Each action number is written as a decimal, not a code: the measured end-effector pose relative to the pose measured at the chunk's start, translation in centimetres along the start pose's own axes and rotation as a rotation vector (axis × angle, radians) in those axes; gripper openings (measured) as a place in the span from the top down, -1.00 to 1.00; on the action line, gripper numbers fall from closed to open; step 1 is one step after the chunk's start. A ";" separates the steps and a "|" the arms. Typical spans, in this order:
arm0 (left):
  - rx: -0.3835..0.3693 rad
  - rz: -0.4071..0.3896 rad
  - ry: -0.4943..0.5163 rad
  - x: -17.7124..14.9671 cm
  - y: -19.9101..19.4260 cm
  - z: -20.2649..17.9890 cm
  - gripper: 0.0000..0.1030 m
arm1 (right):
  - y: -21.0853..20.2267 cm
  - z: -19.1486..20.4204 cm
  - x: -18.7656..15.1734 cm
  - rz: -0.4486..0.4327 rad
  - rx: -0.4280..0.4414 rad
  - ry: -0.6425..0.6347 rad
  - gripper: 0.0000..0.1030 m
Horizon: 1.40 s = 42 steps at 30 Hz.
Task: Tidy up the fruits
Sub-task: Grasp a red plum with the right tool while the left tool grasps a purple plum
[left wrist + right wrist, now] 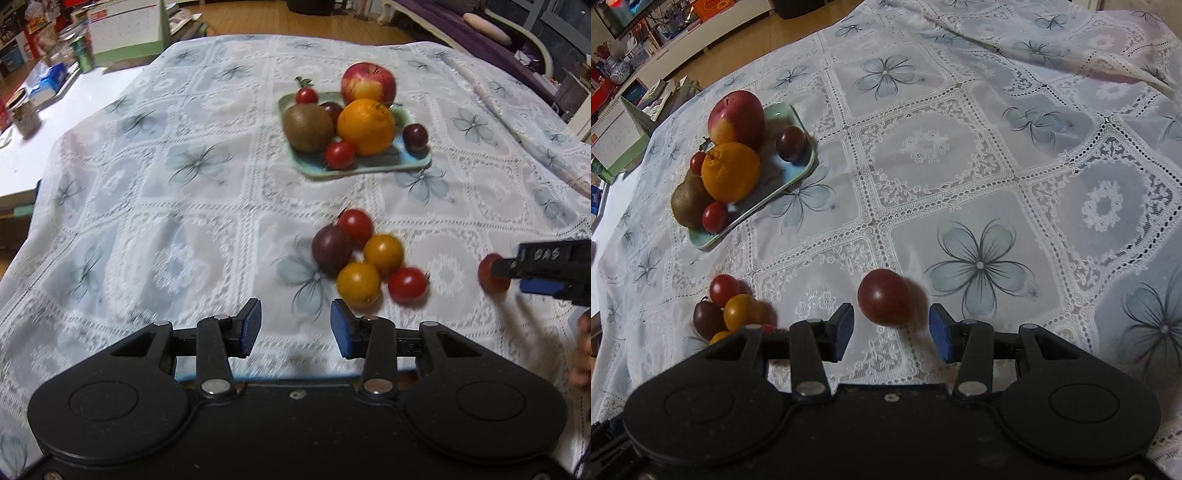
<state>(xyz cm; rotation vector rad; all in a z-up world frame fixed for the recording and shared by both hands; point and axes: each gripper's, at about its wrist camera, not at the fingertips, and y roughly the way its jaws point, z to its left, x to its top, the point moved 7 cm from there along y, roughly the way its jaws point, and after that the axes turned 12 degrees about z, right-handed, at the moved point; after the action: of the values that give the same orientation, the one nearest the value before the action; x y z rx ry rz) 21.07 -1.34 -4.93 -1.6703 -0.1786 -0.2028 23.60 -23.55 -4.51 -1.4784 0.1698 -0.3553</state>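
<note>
On the far plate [413, 162] seven fruits sit; near it, a loose cluster [364, 258] waits. My right gripper [891, 326] straddles a dark tomato [884, 297], pads apart; left gripper [295, 326] spread, empty.

A wooden floor [258, 22] lies beyond the lace-covered table [184, 184], with cluttered shelves [22, 33] left and a purple sofa [491, 33] right.

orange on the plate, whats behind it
From the left wrist, the apple stands behind the orange, with a dark fruit at its left. The plate floor behind it is hidden.
</note>
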 end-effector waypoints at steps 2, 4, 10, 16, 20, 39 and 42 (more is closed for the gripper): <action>0.006 -0.008 0.009 0.7 0.3 -0.4 0.04 | 0.5 0.4 0.3 -0.017 -0.009 -0.010 0.08; 0.009 -0.010 0.018 1.4 0.7 -0.7 0.04 | 0.9 0.5 0.5 -0.044 -0.019 -0.025 0.08; 0.002 -0.001 0.026 2.9 2.2 -1.7 0.04 | 1.6 0.7 0.6 -0.117 -0.036 -0.065 0.08; 0.021 0.006 0.038 3.9 3.8 -2.9 0.04 | 2.5 0.2 0.6 -0.084 -0.004 -0.044 0.08; 0.028 0.027 0.029 4.1 5.0 -3.3 0.03 | 2.7 0.0 0.5 -0.067 0.002 -0.046 0.10; 0.025 0.081 -0.014 5.7 7.4 -2.7 0.16 | 2.3 -0.1 0.1 -0.090 0.019 -0.041 0.24; 0.021 0.068 -0.021 5.6 6.4 -2.4 0.16 | 2.1 -0.6 0.3 -0.085 0.056 -0.007 0.24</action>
<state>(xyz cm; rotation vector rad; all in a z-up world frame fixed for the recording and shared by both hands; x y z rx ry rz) 27.90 -4.46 -9.49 -1.6553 -0.1391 -0.1325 23.93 -24.09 -6.64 -1.4339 0.0910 -0.4206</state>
